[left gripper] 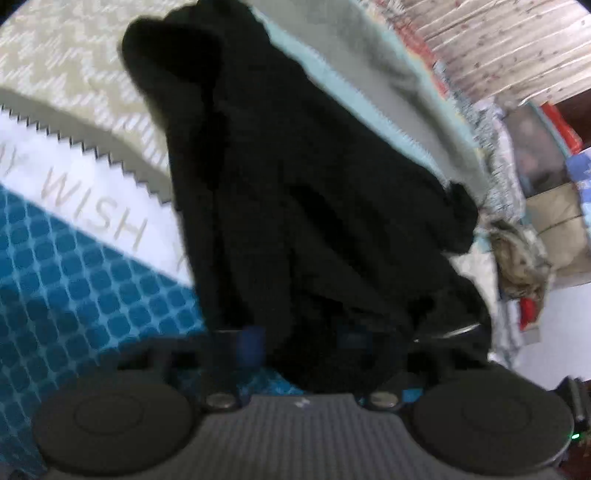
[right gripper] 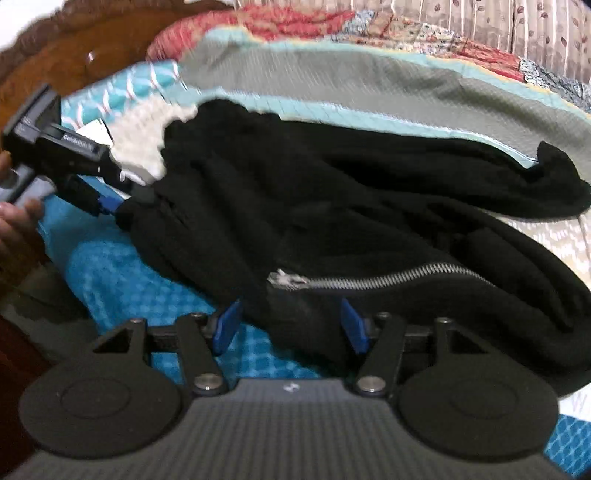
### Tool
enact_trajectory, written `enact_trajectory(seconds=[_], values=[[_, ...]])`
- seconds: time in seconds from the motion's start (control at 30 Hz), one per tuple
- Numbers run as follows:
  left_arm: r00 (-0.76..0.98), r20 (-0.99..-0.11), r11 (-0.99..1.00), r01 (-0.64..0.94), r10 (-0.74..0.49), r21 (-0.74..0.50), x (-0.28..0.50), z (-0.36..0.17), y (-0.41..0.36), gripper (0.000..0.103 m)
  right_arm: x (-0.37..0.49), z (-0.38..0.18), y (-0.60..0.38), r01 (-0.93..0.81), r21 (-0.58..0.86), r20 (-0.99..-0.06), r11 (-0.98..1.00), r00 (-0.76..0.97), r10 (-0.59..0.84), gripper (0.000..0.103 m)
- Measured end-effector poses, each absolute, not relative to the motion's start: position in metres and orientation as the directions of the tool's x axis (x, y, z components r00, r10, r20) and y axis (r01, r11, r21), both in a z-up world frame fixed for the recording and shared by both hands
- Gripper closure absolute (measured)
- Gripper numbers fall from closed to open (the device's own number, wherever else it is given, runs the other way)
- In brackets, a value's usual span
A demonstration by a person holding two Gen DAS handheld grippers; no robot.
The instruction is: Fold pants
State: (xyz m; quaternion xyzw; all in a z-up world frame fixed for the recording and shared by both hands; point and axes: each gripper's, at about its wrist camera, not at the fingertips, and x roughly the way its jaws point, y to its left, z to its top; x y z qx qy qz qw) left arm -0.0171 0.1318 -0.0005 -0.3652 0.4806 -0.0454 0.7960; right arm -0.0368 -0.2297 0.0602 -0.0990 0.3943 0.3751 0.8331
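Black pants [left gripper: 295, 206] lie crumpled on a patterned bedspread [left gripper: 74, 280]. In the right wrist view the pants [right gripper: 332, 214] show a silver zipper [right gripper: 369, 280]. My left gripper [left gripper: 299, 341] has its blue pads [left gripper: 251, 345] apart with black fabric bunched between them. It also shows in the right wrist view [right gripper: 107, 201], its tip at the pants' left edge. My right gripper [right gripper: 291, 325] is open, its blue pads [right gripper: 227, 325] either side of the pants' edge just below the zipper end.
The bedspread has blue checks, a white band with lettering [left gripper: 92, 206] and grey-beige zigzag parts. A quilt [right gripper: 295, 22] and curtain [left gripper: 498, 48] lie beyond. A wooden headboard [right gripper: 74, 55] stands at the left. Clutter [left gripper: 524, 266] sits beside the bed.
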Motion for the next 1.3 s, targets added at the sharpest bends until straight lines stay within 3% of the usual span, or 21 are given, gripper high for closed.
enact_trajectory(seconds=[0.03, 0.13, 0.33, 0.47, 0.53, 0.67, 0.9, 1.03, 1.07, 1.13, 1.2, 1.27, 1.3], values=[[0.532, -0.724, 0.709, -0.291, -0.438, -0.643, -0.019, -0.003, 0.134, 0.094, -0.037, 0.057, -0.234, -0.7, 0.119, -0.75, 0.704, 0.401, 0.526, 0.075], [0.573, -0.708, 0.703, -0.295, -0.413, -0.648, -0.038, 0.012, 0.145, 0.094, -0.037, 0.07, -0.257, -0.659, 0.221, -0.721, 0.719, 0.386, 0.576, 0.075], [0.699, -0.639, 0.704, -0.275, -0.322, -0.655, -0.097, 0.075, 0.189, 0.094, -0.029, 0.144, -0.315, -0.518, 0.468, -0.448, 0.716, 0.559, 0.698, 0.075], [0.721, -0.658, 0.705, -0.35, -0.217, -0.617, -0.145, 0.1, 0.225, 0.094, -0.029, 0.181, -0.36, -0.397, 0.6, -0.241, 0.694, 0.738, 0.631, 0.075], [0.715, -0.677, 0.697, -0.396, -0.175, -0.598, -0.166, 0.101, 0.24, 0.094, -0.035, 0.187, -0.382, -0.324, 0.637, -0.189, 0.699, 0.814, 0.549, 0.075], [0.678, -0.723, 0.664, -0.481, -0.132, -0.573, -0.18, 0.086, 0.26, 0.094, -0.046, 0.171, -0.419, -0.108, 0.697, -0.219, 0.709, 0.909, 0.354, 0.075], [0.625, -0.772, 0.673, -0.522, -0.116, -0.524, -0.167, 0.061, 0.261, 0.094, -0.062, 0.112, -0.49, 0.409, 0.726, -0.451, 0.552, 0.89, -0.066, 0.075], [0.637, -0.762, 0.692, -0.496, -0.121, -0.525, -0.162, 0.07, 0.257, 0.094, -0.061, 0.115, -0.516, 0.452, 0.771, -0.43, 0.45, 0.889, -0.156, 0.076], [0.633, -0.764, 0.699, -0.491, -0.123, -0.52, -0.161, 0.071, 0.256, 0.094, -0.055, 0.12, -0.517, 0.457, 0.766, -0.426, 0.452, 0.887, -0.176, 0.093], [0.606, -0.791, 0.732, -0.498, -0.09, -0.465, -0.158, 0.072, 0.25, 0.094, -0.046, 0.131, -0.519, 0.475, 0.727, -0.41, 0.496, 0.88, -0.242, 0.101], [0.573, -0.812, 0.743, -0.496, -0.11, -0.45, -0.155, 0.064, 0.248, 0.093, -0.03, 0.136, -0.517, 0.536, 0.654, -0.436, 0.534, 0.844, -0.313, 0.1], [0.53, -0.839, 0.768, -0.484, -0.123, -0.419, -0.155, 0.057, 0.242, 0.086, -0.022, 0.134, -0.521, 0.556, 0.629, -0.464, 0.544, 0.829, -0.311, 0.1], [0.517, -0.849, 0.782, -0.482, -0.109, -0.394, -0.156, 0.056, 0.241, 0.078, -0.022, 0.133, -0.52, 0.539, 0.631, -0.461, 0.558, 0.839, -0.288, 0.098]])
